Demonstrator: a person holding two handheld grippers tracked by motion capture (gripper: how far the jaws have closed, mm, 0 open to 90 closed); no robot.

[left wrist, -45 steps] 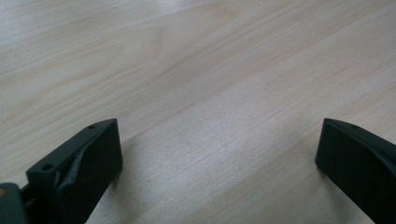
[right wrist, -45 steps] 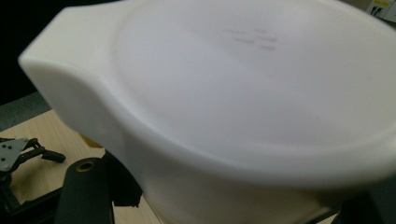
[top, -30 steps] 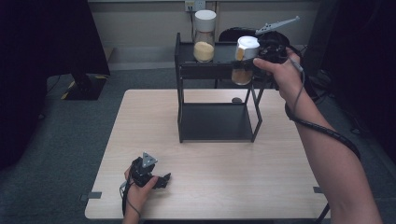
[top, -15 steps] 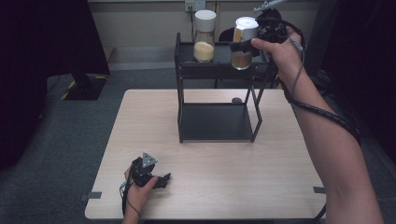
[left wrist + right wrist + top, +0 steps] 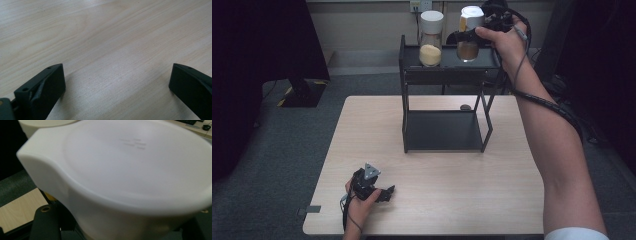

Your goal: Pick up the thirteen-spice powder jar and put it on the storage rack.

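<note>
At the black metal rack's top shelf, the right gripper clamps a clear jar of brown powder — smooth white lid, rounded — beside a matching jar of pale grains. Near the wood-grain table's front edge the left gripper rests, jaws spread wide on nothing.

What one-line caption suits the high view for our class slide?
Right gripper holds a white-lidded glass jar of brown powder at the black metal rack's top shelf; left gripper rests on the table.

2 jars, 1 rack, 1 table, 2 grippers.
</note>
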